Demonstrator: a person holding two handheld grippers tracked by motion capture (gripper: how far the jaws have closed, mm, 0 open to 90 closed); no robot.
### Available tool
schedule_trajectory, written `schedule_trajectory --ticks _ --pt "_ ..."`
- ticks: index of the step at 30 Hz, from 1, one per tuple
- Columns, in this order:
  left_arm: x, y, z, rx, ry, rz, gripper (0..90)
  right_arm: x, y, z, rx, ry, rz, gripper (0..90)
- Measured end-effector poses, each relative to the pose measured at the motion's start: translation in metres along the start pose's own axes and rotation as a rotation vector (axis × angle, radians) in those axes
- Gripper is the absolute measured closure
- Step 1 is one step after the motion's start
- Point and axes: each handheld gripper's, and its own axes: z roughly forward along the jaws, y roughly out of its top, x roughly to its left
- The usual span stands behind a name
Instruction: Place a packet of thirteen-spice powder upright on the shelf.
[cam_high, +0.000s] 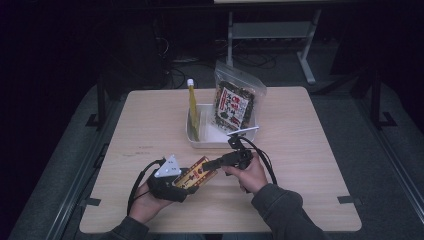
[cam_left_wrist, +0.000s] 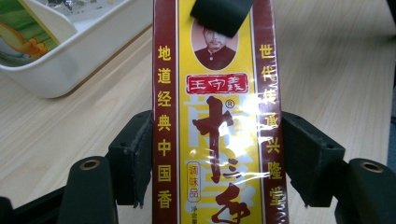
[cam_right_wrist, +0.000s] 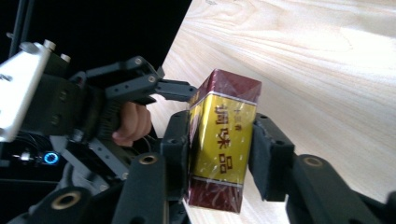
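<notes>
Black padded jaws of the left claw (cam_left_wrist: 212, 163) clamp both long sides of a glossy, film-wrapped seasoning box (cam_left_wrist: 215, 130), maroon-edged with a yellow face, at the lower middle of the left gripper view. At the upper left of that view sits a white plastic tray (cam_left_wrist: 65, 60) on the pale wood-grain table (cam_left_wrist: 336, 70), just beside the box. In the high view the tray holds a tall yellow stick pack (cam_high: 192, 107) and a clear snack pouch (cam_high: 234, 102). The right claw (cam_right_wrist: 219, 149) brackets the box's far end; its left pad touches, its right stands just off.
</notes>
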Motion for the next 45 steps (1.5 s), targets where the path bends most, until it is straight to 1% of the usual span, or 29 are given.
schedule_trajectory --ticks 2,4,6,8,10,11,12,14,16,17,20,24,28,34,36,40,41,45 --pt "0.000 0.000 0.000 -0.001 0.004 0.002 31.8 0.005 0.002 0.000 0.002 -0.020 0.003 63.9" --pt "0.001 -0.001 0.000 -0.006 0.004 -0.003 31.5 0.009 0.003 0.000 0.007 -0.037 0.018 65.2" --pt "0.001 -0.001 0.000 -0.009 0.005 -0.008 31.1 0.014 0.006 0.001 0.009 -0.058 0.022 66.8" --pt "0.002 -0.001 -0.001 -0.009 0.000 -0.013 30.0 0.018 0.009 0.001 0.005 -0.081 0.016 67.8" --pt "0.003 -0.002 -0.004 -0.016 0.010 -0.020 27.9 0.023 0.012 -0.001 0.007 -0.132 -0.001 67.9" --pt "0.004 -0.002 -0.005 -0.021 0.011 -0.025 27.5 0.025 0.013 -0.002 0.003 -0.149 -0.004 67.9" --pt "0.005 -0.002 -0.007 -0.025 0.018 -0.028 27.4 0.027 0.014 -0.003 0.000 -0.155 -0.004 68.0" --pt "0.006 -0.003 -0.009 -0.034 0.019 -0.039 26.5 0.030 0.017 -0.007 -0.007 -0.175 -0.002 68.0" --pt "0.007 -0.003 -0.010 -0.037 0.030 -0.044 26.0 0.033 0.020 -0.011 -0.015 -0.199 -0.004 68.0" --pt "0.007 -0.003 -0.011 -0.040 0.029 -0.049 25.4 0.035 0.022 -0.013 -0.020 -0.210 -0.006 68.0" --pt "0.009 -0.004 -0.012 -0.043 0.039 -0.054 24.9 0.039 0.027 -0.020 -0.044 -0.245 -0.003 68.0" --pt "0.012 -0.007 -0.014 -0.045 0.048 -0.069 23.9 0.042 0.033 -0.030 -0.074 -0.270 -0.001 68.0" --pt "0.016 -0.010 -0.015 -0.047 0.047 -0.084 23.9 0.049 0.039 -0.041 -0.105 -0.318 0.004 68.0" --pt "0.021 -0.012 -0.018 -0.060 0.052 -0.101 23.8 0.056 0.050 -0.057 -0.181 -0.375 0.019 68.0" --pt "0.022 -0.013 -0.018 -0.056 0.052 -0.100 23.8 0.057 0.053 -0.059 -0.195 -0.396 0.017 68.0" --pt "0.025 -0.015 -0.018 -0.058 0.053 -0.108 23.8 0.061 0.061 -0.062 -0.225 -0.435 0.028 68.0" --pt "0.026 -0.015 -0.018 -0.061 0.053 -0.115 23.8 0.061 0.064 -0.063 -0.231 -0.447 0.030 68.0" --pt "0.029 -0.017 -0.016 -0.054 0.047 -0.116 23.9 0.061 0.073 -0.066 -0.262 -0.489 0.045 68.0"
